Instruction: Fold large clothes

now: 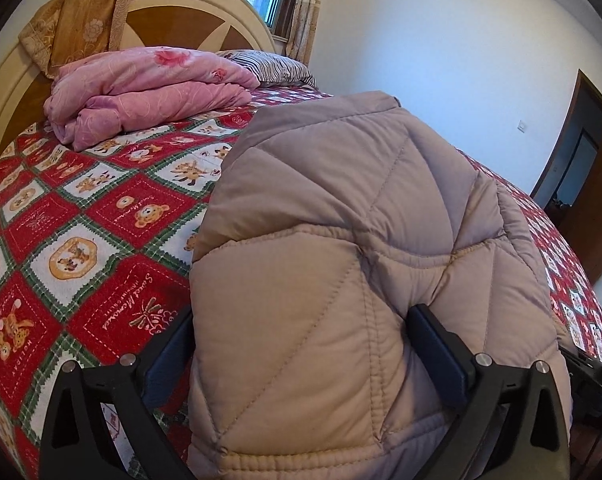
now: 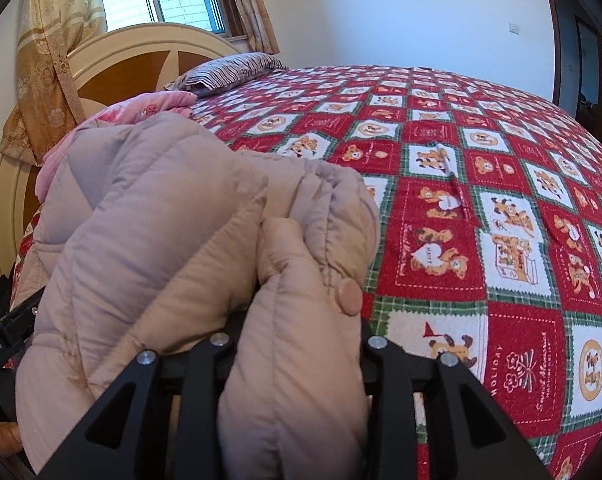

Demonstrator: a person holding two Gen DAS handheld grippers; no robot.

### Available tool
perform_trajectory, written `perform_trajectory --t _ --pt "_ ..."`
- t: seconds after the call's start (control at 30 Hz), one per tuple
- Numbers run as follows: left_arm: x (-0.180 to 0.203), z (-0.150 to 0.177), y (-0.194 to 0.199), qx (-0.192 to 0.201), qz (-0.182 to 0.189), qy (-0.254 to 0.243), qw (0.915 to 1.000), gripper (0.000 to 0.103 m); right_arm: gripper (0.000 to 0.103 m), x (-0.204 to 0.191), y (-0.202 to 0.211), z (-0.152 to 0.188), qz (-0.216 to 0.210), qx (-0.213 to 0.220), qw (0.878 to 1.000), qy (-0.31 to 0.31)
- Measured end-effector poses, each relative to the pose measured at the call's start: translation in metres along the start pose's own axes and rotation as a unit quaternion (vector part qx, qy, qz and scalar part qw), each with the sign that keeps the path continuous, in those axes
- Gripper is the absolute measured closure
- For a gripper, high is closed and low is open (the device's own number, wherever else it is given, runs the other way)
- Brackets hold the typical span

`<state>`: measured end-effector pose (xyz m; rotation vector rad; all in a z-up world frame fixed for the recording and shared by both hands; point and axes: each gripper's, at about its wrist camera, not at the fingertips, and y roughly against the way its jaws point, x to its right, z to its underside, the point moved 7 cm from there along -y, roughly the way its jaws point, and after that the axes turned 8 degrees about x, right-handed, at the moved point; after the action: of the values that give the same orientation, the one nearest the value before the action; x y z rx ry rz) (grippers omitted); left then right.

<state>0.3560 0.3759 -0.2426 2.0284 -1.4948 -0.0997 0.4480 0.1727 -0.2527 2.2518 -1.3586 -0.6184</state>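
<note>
- A beige quilted jacket (image 1: 341, 248) is lying bunched on the bed, filling the centre and lower half of the left wrist view.
- The left gripper (image 1: 301, 344) is standing with its jaws spread wide; a thick fold of the jacket is bulging up between them. The right-hand finger (image 1: 441, 356) is lying against the padding, and the left-hand finger is half hidden behind the fold. The pads are not pinching the fabric.
- In the right wrist view the same jacket (image 2: 149, 224) is occupying the left and lower centre of the frame, with a round beige snap button (image 2: 349, 296) showing on a padded flap.
- The right gripper (image 2: 297, 364) is sitting with its jaws partly apart, and the padded flap is passing between them. The fingertips are hidden under the fabric, so I cannot tell whether they are gripping it.
- The red, white and green bear-print bedspread (image 2: 481, 208) is covering the bed across the right of that frame.
- A folded pink quilt (image 1: 149, 88) is resting at the upper left of the left wrist view, beside a striped pillow (image 1: 277, 64), both before the headboard (image 1: 205, 12).
- A gold patterned curtain (image 2: 45, 60) is hanging at the upper left.
</note>
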Motion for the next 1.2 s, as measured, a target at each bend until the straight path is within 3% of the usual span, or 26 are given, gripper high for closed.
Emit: perform_trajectory --t 0.23,0.33,0.47,0.63,0.8,0.97,1.2 --pt "0.0 -0.002 0.001 -0.002 -0.007 -0.006 1.0 0.001 0.066 0.0 -0.006 0.001 0.009 -0.011 1.0 0.005" --pt "-0.003 -0.013 0.024 -0.013 -0.026 -0.013 0.9995 0.001 0.061 0.002 0.002 -0.005 0.023 -0.009 1.0 0.01" --pt "-0.003 -0.043 0.098 0.054 -0.02 -0.014 0.9982 0.001 0.027 0.008 0.048 -0.02 0.03 0.011 0.999 -0.01" --pt "0.0 -0.051 0.169 0.088 -0.025 -0.043 0.9949 0.001 0.026 -0.005 0.128 -0.028 0.014 0.058 0.998 0.015" --pt "0.006 -0.055 0.215 0.116 -0.019 -0.049 0.9919 0.001 0.015 -0.024 0.194 -0.026 -0.001 0.109 0.994 0.031" --pt "0.014 -0.062 0.233 0.137 -0.012 -0.058 0.9888 0.001 0.012 -0.039 0.227 -0.031 -0.012 0.14 0.989 0.044" --pt "0.017 -0.061 0.236 0.135 0.0 -0.056 0.9893 0.001 0.012 -0.047 0.239 -0.032 -0.016 0.152 0.987 0.052"
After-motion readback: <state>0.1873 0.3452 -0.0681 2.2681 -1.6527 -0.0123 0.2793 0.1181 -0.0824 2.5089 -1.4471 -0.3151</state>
